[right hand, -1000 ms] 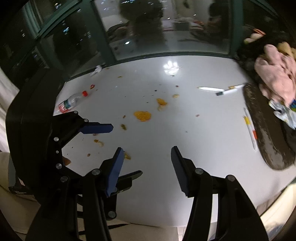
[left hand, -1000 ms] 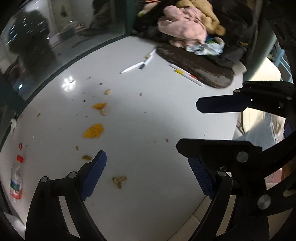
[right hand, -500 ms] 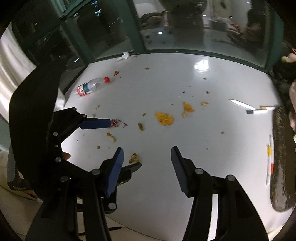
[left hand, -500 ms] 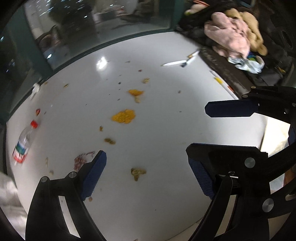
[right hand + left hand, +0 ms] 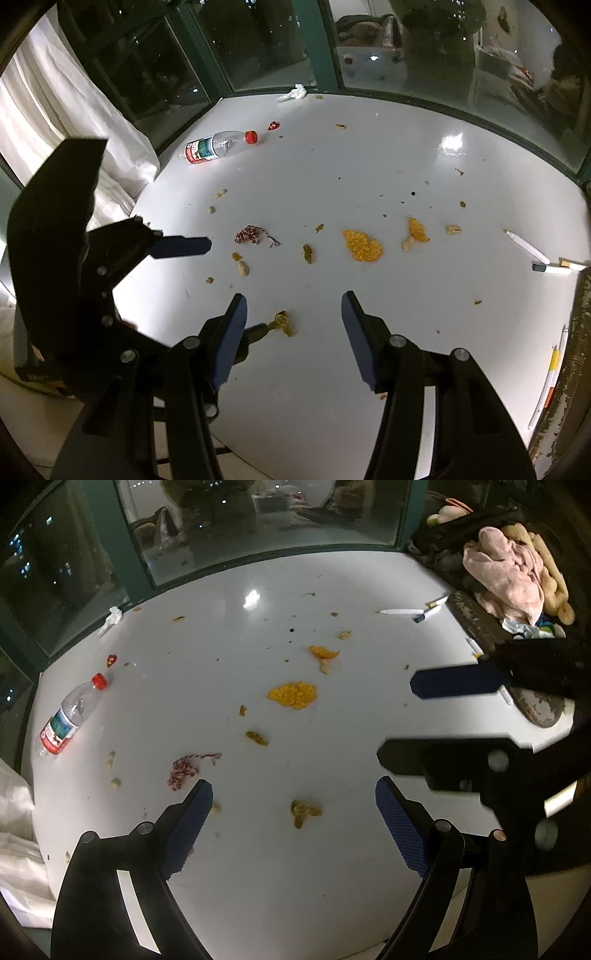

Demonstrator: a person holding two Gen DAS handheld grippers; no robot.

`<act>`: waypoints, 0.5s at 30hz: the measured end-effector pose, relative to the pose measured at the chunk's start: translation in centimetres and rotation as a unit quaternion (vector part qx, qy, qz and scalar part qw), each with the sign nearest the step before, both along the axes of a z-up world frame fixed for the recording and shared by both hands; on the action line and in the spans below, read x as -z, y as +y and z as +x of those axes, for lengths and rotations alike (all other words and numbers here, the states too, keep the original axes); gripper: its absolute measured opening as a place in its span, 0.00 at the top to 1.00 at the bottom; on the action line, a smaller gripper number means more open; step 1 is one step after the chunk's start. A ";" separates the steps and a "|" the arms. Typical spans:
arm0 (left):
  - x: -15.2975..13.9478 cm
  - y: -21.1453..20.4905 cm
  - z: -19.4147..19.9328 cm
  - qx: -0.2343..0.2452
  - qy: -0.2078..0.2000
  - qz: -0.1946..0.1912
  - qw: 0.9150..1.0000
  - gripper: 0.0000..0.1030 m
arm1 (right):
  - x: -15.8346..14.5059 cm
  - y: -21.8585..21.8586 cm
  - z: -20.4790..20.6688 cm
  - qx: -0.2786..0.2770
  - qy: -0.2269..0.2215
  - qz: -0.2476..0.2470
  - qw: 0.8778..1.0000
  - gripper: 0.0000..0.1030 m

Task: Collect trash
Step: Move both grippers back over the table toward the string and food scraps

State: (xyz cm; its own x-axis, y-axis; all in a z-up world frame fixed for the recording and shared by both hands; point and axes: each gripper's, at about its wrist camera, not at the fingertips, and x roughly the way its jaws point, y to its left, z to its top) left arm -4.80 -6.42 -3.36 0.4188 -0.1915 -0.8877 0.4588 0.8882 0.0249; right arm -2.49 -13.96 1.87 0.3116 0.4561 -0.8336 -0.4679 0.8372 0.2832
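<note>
Since a second ago both views have swung leftward, so the plastic bottle [image 5: 70, 716] and the curtain [image 5: 55, 122] now show more fully. Our left gripper [image 5: 291, 812] hangs above the glossy white desk [image 5: 258, 886], its blue textured fingers [image 5: 186, 823] spread wide and released, a crumpled yellowish scrap [image 5: 303, 811] lying between them untouched. Left of it sits a tangle of red-and-white string [image 5: 183, 770]; beyond, a flat crumbly orange peel [image 5: 293, 695]. Our right gripper [image 5: 293, 341] is likewise half-open and empty, above the same scrap [image 5: 283, 322], apart from it. Pens [image 5: 526, 248] lie far right.
</note>
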 end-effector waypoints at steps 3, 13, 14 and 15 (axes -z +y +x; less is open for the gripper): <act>0.7 0.6 -0.1 0.009 0.005 0.006 1.000 0.16 | 0.3 0.9 0.5 -0.010 -0.002 -0.003 1.000 0.50; 2.6 5.3 2.6 -0.030 0.026 -0.019 0.999 0.17 | 1.6 1.9 1.7 0.005 0.011 -0.017 1.000 0.50; 2.8 5.9 3.1 -0.043 0.028 -0.026 0.998 0.17 | 1.8 2.0 1.7 0.006 0.011 -0.019 1.000 0.50; 2.8 6.6 3.6 -0.054 0.030 -0.036 0.997 0.17 | 2.1 2.3 1.9 0.006 0.010 -0.027 1.000 0.50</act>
State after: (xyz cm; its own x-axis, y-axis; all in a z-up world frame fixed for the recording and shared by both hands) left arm -1.20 0.15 -6.17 0.3870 -0.2123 -0.8973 0.3589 0.9311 -0.0655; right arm -0.61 -11.70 -0.19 0.2994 0.4070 -0.8630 -0.4524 0.8569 0.2471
